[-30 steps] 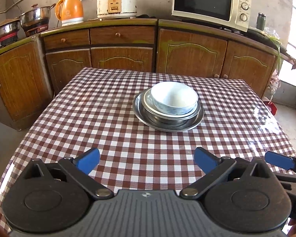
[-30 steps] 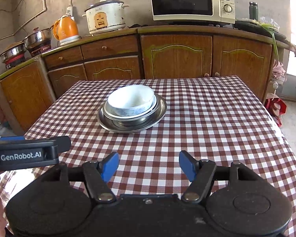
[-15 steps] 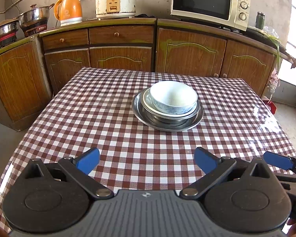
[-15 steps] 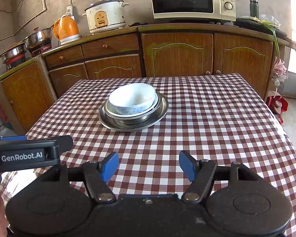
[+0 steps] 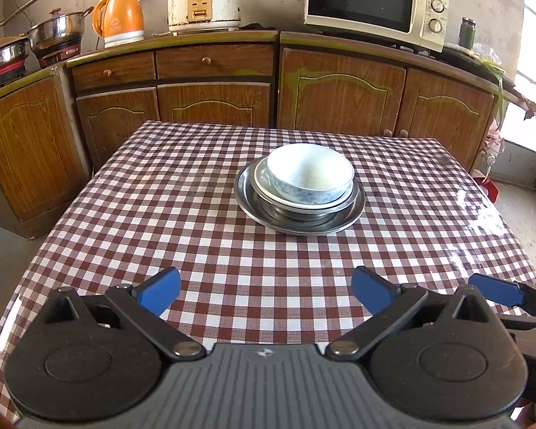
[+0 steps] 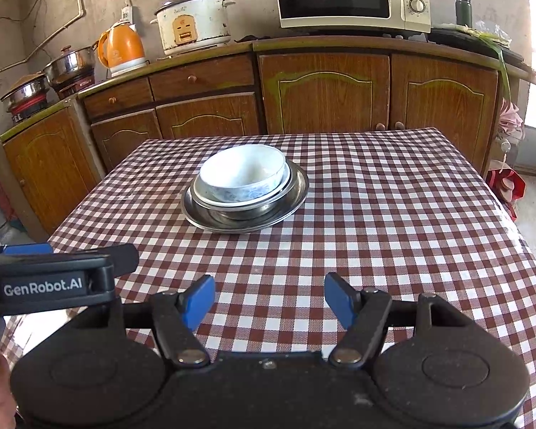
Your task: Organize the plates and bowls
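Note:
A stack of dishes stands in the middle of the checked table [image 5: 160, 214]. On top is a white and blue bowl [image 5: 311, 173], also in the right wrist view [image 6: 243, 175]. It sits in a white plate [image 5: 264, 184], on a steel bowl [image 5: 296, 212] and a wide steel plate [image 5: 343, 220] at the bottom [image 6: 293, 193]. My left gripper [image 5: 266, 291] is open and empty, well short of the stack. My right gripper [image 6: 269, 298] is open and empty, near the table's front edge.
Brown wooden cabinets [image 5: 214, 82] run behind the table. On the counter stand a microwave [image 5: 371, 3], a rice cooker [image 5: 203, 0], an orange kettle [image 5: 119, 19] and steel pots [image 5: 57, 34]. The left gripper's body [image 6: 53, 279] shows at the left of the right wrist view.
Both grippers have drawn back and risen slightly, so the stack looks a little farther. Both stay open. The dishes have not moved.

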The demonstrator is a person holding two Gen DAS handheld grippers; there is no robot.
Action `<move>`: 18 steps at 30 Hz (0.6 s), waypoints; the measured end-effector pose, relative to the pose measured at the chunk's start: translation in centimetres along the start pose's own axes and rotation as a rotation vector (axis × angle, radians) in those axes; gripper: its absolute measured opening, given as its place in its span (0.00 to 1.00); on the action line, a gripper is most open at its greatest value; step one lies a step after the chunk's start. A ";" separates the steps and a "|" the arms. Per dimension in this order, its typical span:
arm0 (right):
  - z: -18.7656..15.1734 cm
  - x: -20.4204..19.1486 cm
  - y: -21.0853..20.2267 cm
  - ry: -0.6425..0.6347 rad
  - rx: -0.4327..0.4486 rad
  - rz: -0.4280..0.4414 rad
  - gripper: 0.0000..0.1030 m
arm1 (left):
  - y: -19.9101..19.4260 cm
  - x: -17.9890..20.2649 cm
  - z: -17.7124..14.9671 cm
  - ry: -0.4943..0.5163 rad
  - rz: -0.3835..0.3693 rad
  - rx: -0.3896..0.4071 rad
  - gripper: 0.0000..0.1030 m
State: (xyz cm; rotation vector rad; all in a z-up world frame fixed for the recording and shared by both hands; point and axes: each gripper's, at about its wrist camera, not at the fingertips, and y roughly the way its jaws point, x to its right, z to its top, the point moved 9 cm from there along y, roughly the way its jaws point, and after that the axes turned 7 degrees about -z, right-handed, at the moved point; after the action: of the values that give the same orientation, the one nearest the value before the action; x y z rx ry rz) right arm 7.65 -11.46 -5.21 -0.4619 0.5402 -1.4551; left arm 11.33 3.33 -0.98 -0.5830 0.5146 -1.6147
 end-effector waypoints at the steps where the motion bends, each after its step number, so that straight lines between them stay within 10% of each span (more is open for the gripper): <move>1: 0.0 0.0 0.0 0.000 -0.001 0.001 0.78 | 0.0 0.0 0.0 0.002 0.000 0.000 1.00; 18: -0.4 0.0 0.7 0.003 -0.021 0.007 0.78 | 0.4 0.5 -0.3 0.023 -0.014 -0.004 1.00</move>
State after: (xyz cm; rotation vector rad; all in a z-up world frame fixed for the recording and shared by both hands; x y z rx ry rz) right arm 7.98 -11.45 -5.98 -0.4740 0.5588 -1.4445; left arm 11.42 2.83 -1.37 -0.5724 0.5317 -1.6357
